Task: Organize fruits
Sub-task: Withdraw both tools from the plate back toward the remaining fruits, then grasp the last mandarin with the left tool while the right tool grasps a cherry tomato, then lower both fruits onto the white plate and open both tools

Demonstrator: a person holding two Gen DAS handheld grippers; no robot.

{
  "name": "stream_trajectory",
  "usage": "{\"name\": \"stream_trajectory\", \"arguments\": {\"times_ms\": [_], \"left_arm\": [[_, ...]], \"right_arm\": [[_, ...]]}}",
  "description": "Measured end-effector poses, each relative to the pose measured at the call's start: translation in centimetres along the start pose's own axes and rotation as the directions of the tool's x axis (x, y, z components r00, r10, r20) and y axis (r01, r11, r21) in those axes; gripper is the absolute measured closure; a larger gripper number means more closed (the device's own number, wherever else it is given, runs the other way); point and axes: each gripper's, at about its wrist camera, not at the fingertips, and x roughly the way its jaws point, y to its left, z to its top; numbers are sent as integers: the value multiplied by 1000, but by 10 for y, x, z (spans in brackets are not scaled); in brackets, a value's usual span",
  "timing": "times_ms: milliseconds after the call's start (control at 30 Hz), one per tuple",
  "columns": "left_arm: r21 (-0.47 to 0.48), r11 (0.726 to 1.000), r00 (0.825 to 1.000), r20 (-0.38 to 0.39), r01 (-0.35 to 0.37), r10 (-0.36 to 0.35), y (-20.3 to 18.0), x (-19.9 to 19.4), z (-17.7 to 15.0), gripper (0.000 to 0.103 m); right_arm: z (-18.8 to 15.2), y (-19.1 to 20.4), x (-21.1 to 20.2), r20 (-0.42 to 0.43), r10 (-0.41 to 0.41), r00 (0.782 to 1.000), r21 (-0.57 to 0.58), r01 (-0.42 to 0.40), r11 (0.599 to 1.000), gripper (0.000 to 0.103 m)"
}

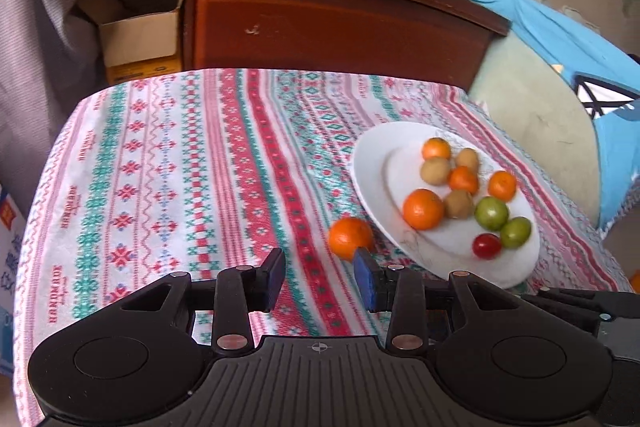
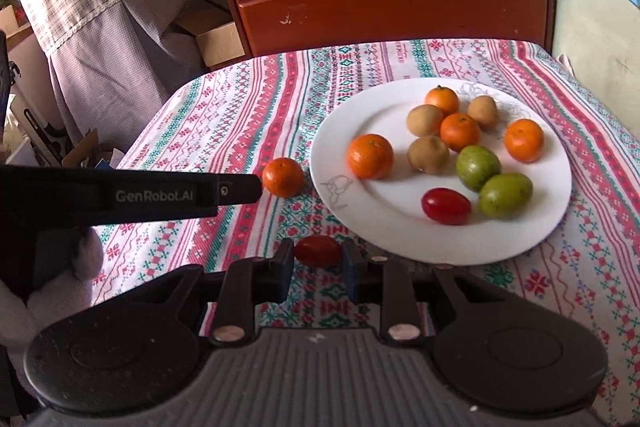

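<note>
On the surface (image 2: pixel 224 115) the plate (image 2: pixel 532 223) sits right of centre, carrying the gathered fruit. One mandarin (image 2: pixel 283 177) lies off the plate, just beside its left rim. Nearer the camera, a tomato (image 2: pixel 318 251) sits between the fingers of the right gripper (image 2: pixel 318 269), just in front of the plate's near rim, possibly resting on the cloth. The left gripper (image 1: pixel 320 277) hovers just before the mandarin. Behind the surface stands a cabinet (image 2: pixel 392 11), a box (image 2: pixel 218 41) to its left.
</note>
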Motion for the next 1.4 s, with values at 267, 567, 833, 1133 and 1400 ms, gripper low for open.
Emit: {"name": "stream_trajectory", "arguments": {"times_ms": [267,567,833,1133,1400], "left_arm": [[84,996,1000,1,5,-5,-13,12,-6,66],[185,982,999,36,-25,18,-23,22,-6,66],[246,969,998,55,-33,20,-29,31,-10,74],[223,974,996,91,-40,20,-26,14,-2,77],[173,985,986,166,-17,-12,-28,-5,19,77]], "right_arm": [[-4,-9,-3,0,-9,1000,14,9,1000,77],[-5,-12,-5,1,-8,1000,22,8,1000,77],[-5,-14,-5,3,-9,1000,34,9,999,77],[-3,-15,-10,11,6,1000,46,-6,999,77],[13,-13,-27,91,9,996,44,-13,999,77]]}}
